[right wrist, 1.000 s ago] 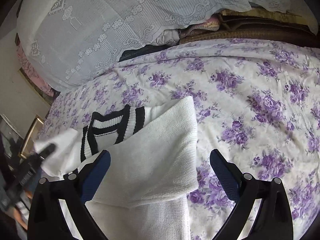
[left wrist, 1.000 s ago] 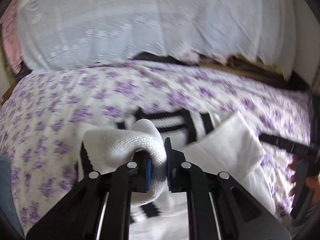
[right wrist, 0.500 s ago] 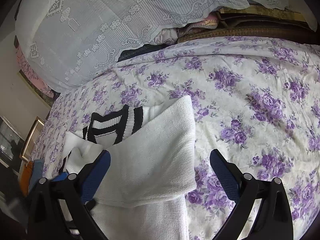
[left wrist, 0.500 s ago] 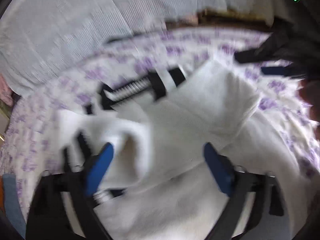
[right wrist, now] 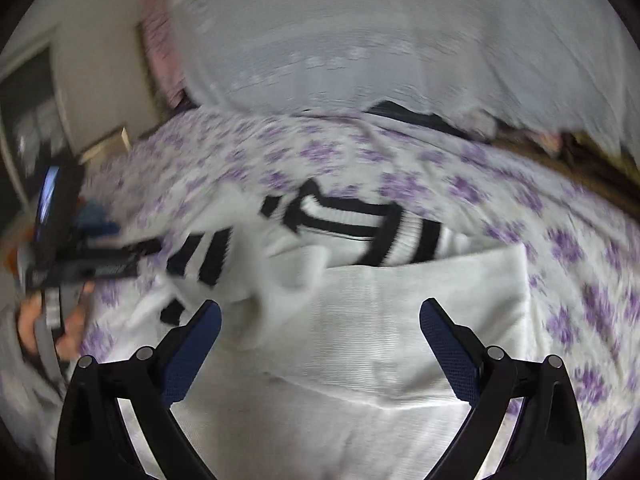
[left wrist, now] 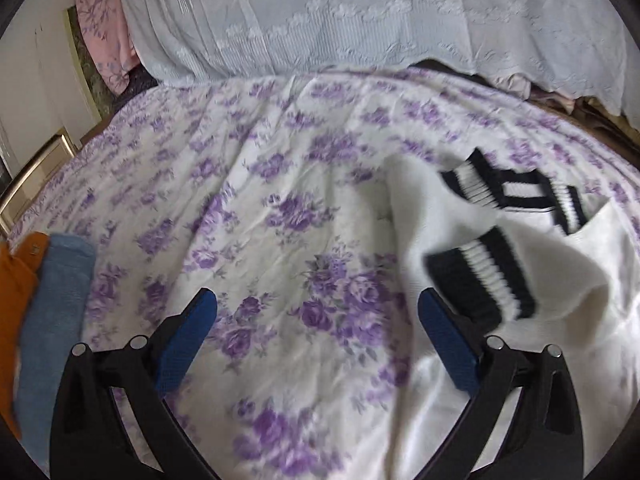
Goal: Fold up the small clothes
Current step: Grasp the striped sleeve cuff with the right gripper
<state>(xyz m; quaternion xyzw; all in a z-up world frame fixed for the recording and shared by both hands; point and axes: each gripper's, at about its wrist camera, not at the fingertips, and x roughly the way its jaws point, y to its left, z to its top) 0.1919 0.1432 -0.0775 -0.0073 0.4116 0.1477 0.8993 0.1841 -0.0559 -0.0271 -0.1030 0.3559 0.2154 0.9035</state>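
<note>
released, the white sweater (left wrist: 568, 264) lies on the floral bedspread (left wrist: 280, 208); both grippers gape empty.

A bed sheet (left wrist: 280, 208) printed with purple flowers covers the bed across the middle of the left wrist view. A white lace cloth (left wrist: 360, 20) hangs along the top. A pink flowered cloth (left wrist: 102, 28) shows at the upper left (partly tucked behind the lace). At the lower left edge lie a folded blue cloth (left wrist: 56, 320) and an orange one (left wrist: 14, 300), side by side.
</note>
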